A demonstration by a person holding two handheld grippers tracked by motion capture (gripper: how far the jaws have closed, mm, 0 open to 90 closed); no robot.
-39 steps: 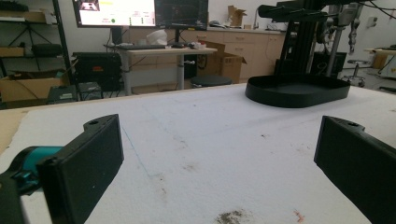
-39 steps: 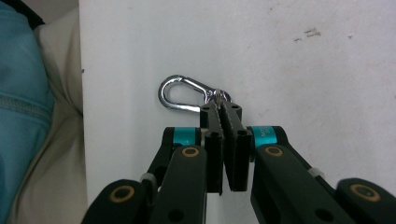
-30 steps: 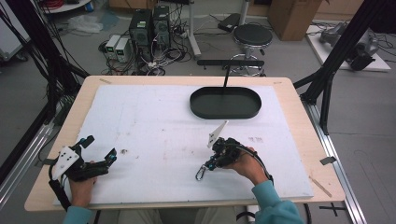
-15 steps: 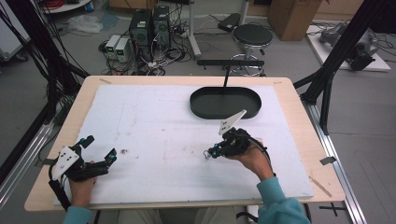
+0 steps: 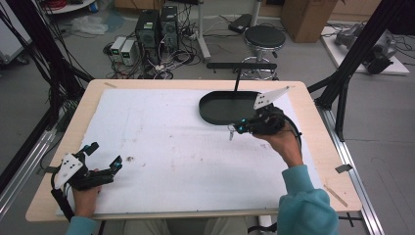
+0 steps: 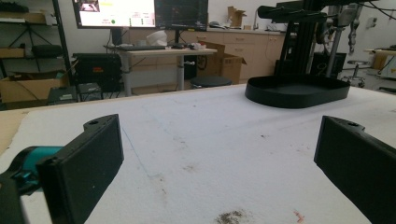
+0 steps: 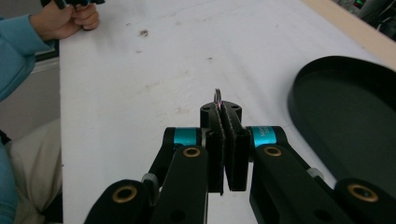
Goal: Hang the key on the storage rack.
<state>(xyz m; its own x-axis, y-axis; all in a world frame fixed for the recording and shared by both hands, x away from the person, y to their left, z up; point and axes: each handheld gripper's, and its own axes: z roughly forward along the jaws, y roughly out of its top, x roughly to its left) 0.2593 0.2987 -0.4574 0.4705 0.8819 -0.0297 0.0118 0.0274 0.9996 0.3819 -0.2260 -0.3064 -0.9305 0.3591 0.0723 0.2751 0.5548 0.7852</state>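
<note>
high view shows a light wooden table (image 5: pixel 313 147) covered by a white, faintly stained sheet (image 5: pixel 186 147), with a black oval plastic tray (image 5: pixel 215 110) lying on the sheet toward the far right. the right gripper (image 5: pixel 234 129) is held above the sheet just beside the tray's near edge, its jaws pressed together on a small thin metal ring (image 5: pixel 230 132) that hangs from their tips. right gripper view shows the same jaws closed flat against each other, the ring's edge (image 7: pixel 217 96) poking out past them, the tray (image 7: pixel 345 121) off to one side and the sheet (image 7: pixel 154 60) below. the left gripper (image 5: pixel 103 157) rests low at the near left corner of the table, well apart from the tray, with its jaws spread wide and nothing between them. left gripper view looks across the sheet (image 6: pixel 201 149) between the two separated black pads (image 6: pixel 88 158), with a small dark smudge (image 6: pixel 231 216) close ahead and the tray (image 6: pixel 296 91) farther off.
</note>
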